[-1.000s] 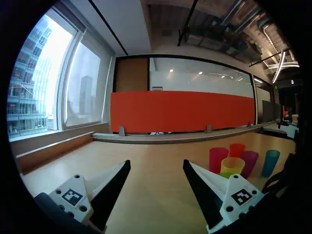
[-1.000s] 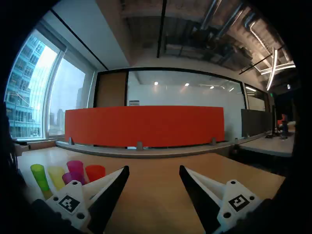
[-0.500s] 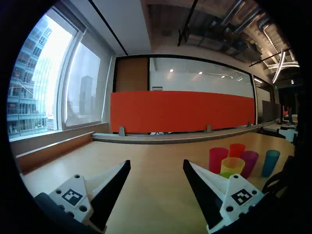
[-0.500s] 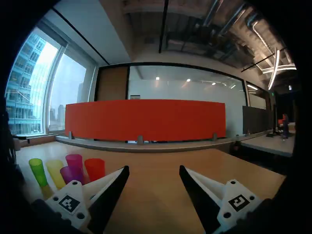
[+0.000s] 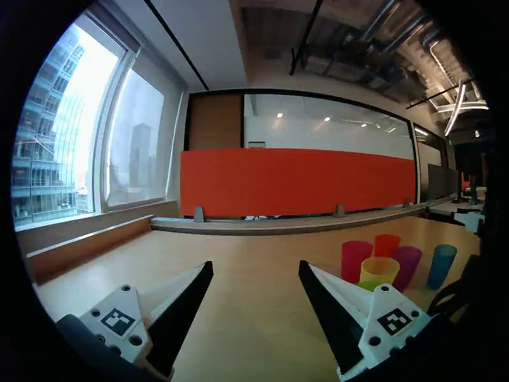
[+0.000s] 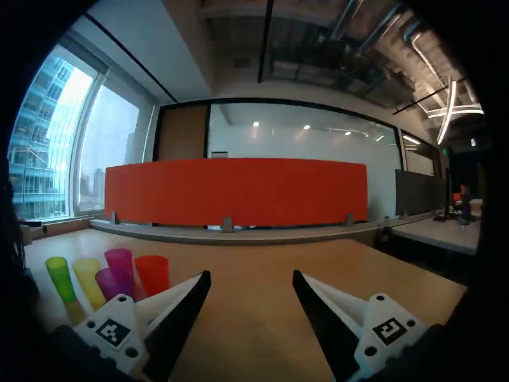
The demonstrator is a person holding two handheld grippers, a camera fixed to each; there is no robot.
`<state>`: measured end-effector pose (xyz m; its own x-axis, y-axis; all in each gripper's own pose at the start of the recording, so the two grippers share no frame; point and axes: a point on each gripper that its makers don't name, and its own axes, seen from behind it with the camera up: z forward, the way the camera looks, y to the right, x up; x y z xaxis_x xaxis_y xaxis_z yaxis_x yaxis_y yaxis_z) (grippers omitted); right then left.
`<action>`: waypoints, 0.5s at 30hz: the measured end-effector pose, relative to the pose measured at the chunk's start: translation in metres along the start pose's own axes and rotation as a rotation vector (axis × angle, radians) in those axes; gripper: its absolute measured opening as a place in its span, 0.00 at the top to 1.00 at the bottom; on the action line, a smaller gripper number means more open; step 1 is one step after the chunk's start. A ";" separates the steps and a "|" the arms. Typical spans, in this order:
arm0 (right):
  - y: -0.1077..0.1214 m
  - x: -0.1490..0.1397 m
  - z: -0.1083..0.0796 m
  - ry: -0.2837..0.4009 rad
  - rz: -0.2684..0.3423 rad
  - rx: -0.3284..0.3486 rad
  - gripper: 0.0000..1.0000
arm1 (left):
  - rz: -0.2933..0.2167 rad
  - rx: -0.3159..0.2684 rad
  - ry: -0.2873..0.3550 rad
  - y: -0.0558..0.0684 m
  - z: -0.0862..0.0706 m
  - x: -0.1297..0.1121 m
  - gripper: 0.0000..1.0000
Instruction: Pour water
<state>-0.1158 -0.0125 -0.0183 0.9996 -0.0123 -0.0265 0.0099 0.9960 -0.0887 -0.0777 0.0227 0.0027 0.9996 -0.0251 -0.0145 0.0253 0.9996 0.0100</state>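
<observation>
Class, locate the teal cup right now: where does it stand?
In the left gripper view, the teal cup stands on the wooden table at the far right. It is the last of the cup cluster, just right of the purple cup.

Left gripper view, 4 o'clock: one finger [image 5: 347, 299] of the left tongs [image 5: 254, 264] covers the bases of the pink cup [image 5: 355, 258] and yellow cup [image 5: 379, 268] and nearly all of a green cup [image 5: 368, 286]. Right gripper view, 8 o'clock: the right tongs [image 6: 250, 274] hide the lower parts of the purple cup [image 6: 113, 282] and orange cup [image 6: 153, 274]. Whether any cup holds water cannot be told.
</observation>
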 end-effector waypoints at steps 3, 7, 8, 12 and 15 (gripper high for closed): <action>0.000 0.000 0.000 -0.001 0.000 0.000 0.01 | 0.000 0.000 0.000 0.000 0.000 0.000 0.00; 0.001 0.000 0.001 -0.002 0.000 0.001 0.01 | 0.000 0.000 0.000 0.000 0.000 0.000 0.00; 0.001 0.000 0.001 -0.002 0.000 0.002 0.01 | 0.000 0.000 0.000 0.000 0.000 0.000 0.00; 0.000 0.000 0.002 -0.003 0.000 0.002 0.01 | 0.000 0.000 0.000 0.000 -0.001 0.000 0.00; 0.000 0.000 0.003 -0.003 0.000 0.002 0.01 | 0.000 0.000 0.000 0.000 -0.001 0.000 0.00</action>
<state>-0.1158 -0.0118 -0.0153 0.9996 -0.0122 -0.0238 0.0100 0.9962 -0.0867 -0.0777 0.0224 0.0015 0.9996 -0.0253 -0.0146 0.0254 0.9996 0.0103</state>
